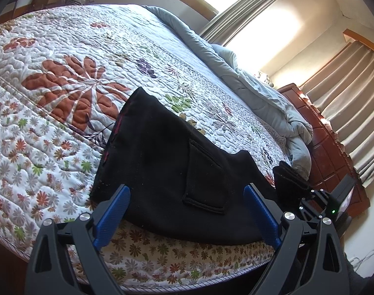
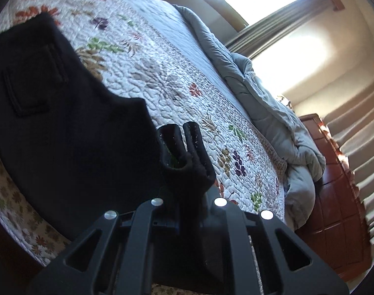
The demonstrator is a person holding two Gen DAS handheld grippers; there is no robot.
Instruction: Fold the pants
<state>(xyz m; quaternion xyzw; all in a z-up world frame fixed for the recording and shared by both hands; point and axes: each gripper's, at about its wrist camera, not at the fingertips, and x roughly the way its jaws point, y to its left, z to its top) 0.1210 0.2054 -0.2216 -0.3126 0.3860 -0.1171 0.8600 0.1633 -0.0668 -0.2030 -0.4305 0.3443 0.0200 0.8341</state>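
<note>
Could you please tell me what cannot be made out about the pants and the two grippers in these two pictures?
- Right wrist view: the right gripper pads are buried in the bunched black pants.
- Left wrist view: the pants' near edge, between the open left gripper fingers, merges into shadow.
- Both views: the pants are so dark that layers and folds cannot be counted.
- Both views: the quilt is cut off by the frame.

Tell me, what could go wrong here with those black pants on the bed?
The right gripper pinches only a bunched edge of the black pants, so the cloth might slip free. The left gripper stands open, holding nothing, so the pants may drag askew. They lie near the quilt's edge and could slide off.
</note>
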